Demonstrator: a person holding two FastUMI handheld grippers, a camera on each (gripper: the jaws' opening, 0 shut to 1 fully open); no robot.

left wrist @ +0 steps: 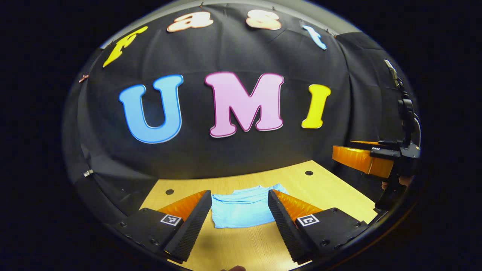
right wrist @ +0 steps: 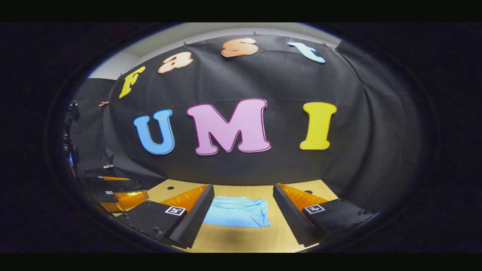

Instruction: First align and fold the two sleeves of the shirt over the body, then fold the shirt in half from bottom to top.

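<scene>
Apparently finished, the light blue shirt (left wrist: pixel 241 209) lies as a compact folded stack on the wooden table (left wrist: pixel 241 248) near its far edge, which would explain why the left gripper (left wrist: pixel 239 210) and right gripper (right wrist: pixel 243 209) hover above it, jaws spread and empty.
</scene>
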